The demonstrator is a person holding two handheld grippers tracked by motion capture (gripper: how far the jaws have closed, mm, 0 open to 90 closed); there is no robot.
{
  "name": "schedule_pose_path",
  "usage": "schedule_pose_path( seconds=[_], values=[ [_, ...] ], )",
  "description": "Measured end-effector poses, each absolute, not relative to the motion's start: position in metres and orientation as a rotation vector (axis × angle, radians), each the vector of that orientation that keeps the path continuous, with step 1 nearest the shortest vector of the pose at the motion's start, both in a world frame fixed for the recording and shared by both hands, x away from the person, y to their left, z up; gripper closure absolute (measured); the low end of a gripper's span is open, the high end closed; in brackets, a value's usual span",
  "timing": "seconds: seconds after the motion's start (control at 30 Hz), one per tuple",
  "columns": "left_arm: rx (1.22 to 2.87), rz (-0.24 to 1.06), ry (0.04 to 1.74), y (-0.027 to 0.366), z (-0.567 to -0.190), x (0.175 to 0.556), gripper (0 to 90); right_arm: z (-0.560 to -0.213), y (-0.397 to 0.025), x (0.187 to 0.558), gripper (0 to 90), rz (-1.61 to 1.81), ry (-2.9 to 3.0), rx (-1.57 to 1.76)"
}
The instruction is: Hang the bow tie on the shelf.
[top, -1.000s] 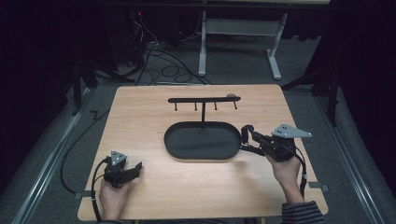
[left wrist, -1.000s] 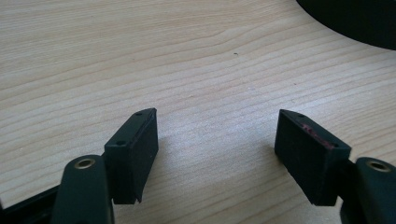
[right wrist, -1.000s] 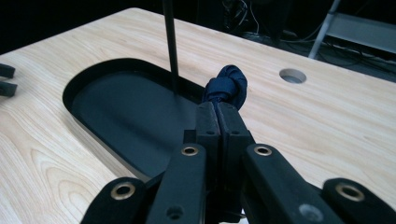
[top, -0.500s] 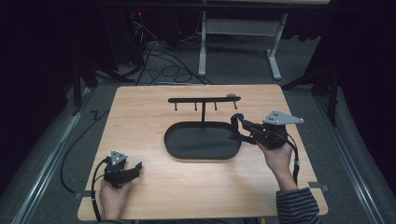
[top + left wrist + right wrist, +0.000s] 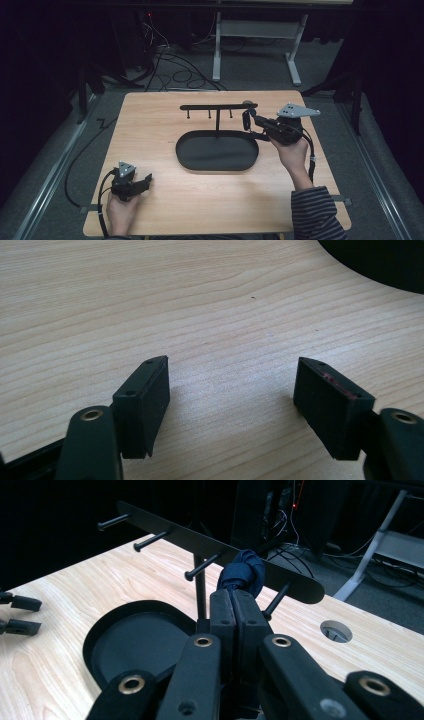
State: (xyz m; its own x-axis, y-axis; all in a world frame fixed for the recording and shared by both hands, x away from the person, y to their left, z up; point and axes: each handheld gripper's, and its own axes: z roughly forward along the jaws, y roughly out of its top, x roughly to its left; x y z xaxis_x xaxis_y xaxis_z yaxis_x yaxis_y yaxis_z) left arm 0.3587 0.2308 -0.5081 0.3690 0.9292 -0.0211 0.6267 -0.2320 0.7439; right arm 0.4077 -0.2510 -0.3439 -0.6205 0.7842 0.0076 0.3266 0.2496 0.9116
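I see a pale wood-grain table [image 5: 150, 120], a matt black tray [image 5: 217, 154], and dark blue cloth [image 5: 243, 573], soft and bunched.

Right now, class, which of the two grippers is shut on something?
The right gripper, raised beside the peg rack, is shut on a dark blue band. The left gripper is open over the table.

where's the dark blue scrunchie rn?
The dark blue scrunchie is pinched in the right gripper, held up by the right end of the black peg rack, beside its last peg, above the oval tray.
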Motion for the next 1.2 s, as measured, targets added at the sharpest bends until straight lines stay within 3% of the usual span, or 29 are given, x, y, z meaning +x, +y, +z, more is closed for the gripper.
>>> schedule_pose_path(
  seconds=[1.2],
  values=[
    [1.954, 0.569, 1.342, 0.231, -0.508, 0.359, 30.4, -0.360, -0.258, 0.437, 88.6, 1.226, 2.080, 1.172]
  ],
)
